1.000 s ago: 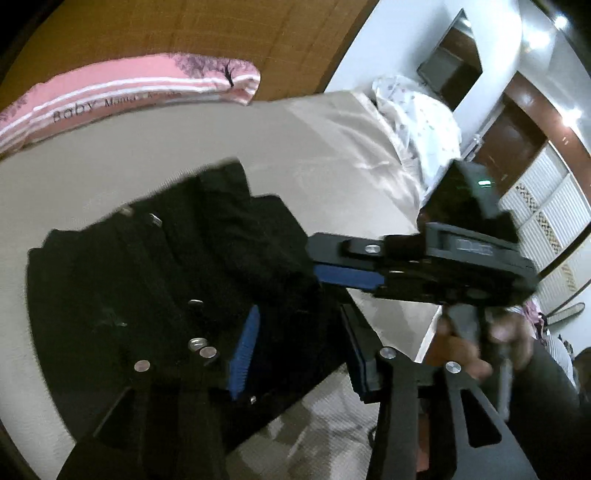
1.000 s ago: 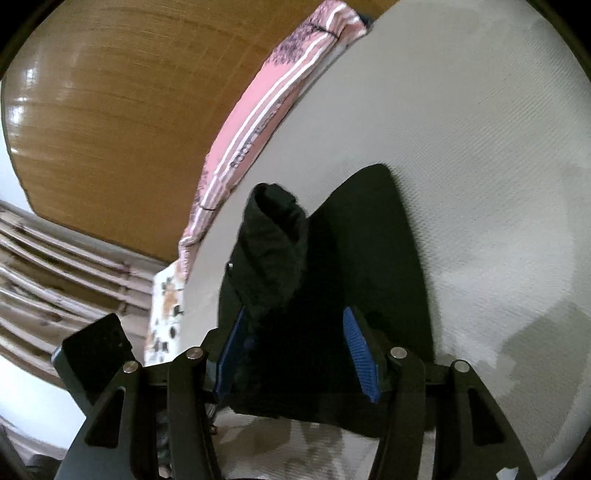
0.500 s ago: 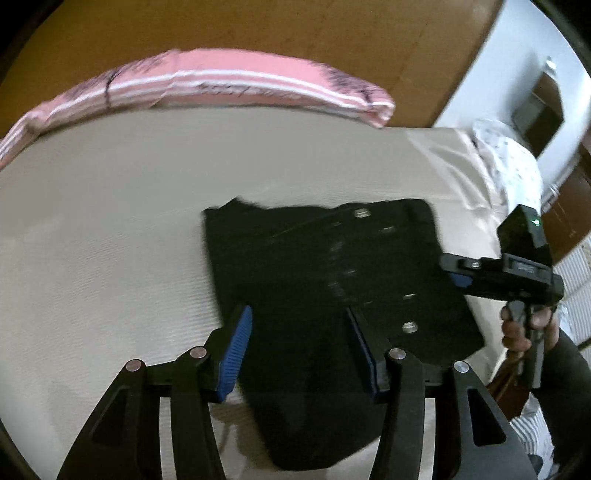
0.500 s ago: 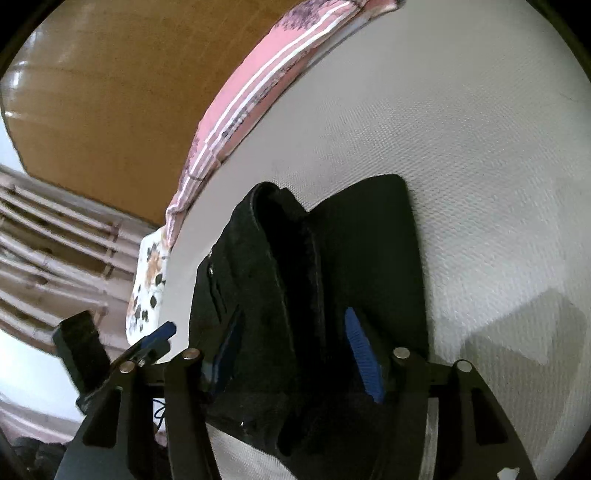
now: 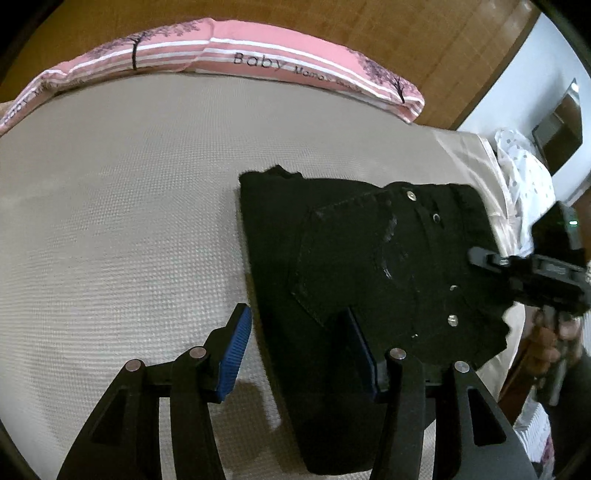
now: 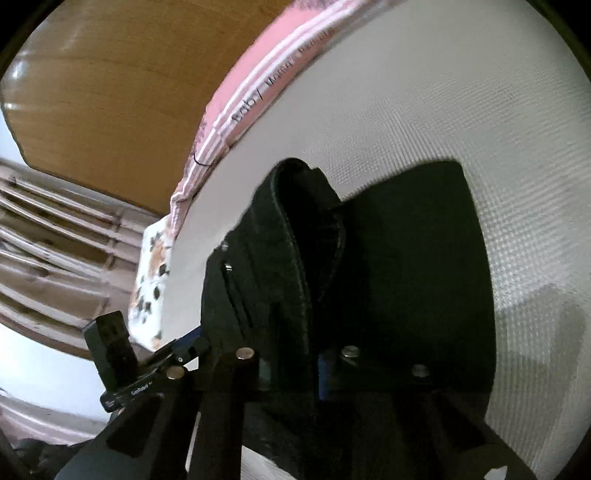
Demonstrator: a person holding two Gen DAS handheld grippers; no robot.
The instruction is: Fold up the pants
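black pants [image 5: 369, 266], already folded into a compact stack, lie on the cream bed [image 5: 122, 221] toward its right-hand edge, with rivets and a pocket seam facing up. the stack's long axis runs roughly away from the left gripper [image 5: 295, 350], whose blue-padded jaws stand spread and empty; the inner pad hangs over the near left border of the cloth and the outer pad over bare bed, so the pants lie just ahead and slightly to the right of it. the right gripper [image 6: 291, 363] meets the stack at its opposite edge, where its jaws look drawn close around a raised ridge of fabric, though dark cloth on dark metal leaves the pinch itself uncertain. in the right wrist view one layer stands up as a curled lip while the rest lies flat. judged from this, the right gripper is the nearer to any last smoothing or release. a pink striped pillow [image 5: 258, 62] lies along the wooden headboard [image 5: 406, 29], well apart from the pants.
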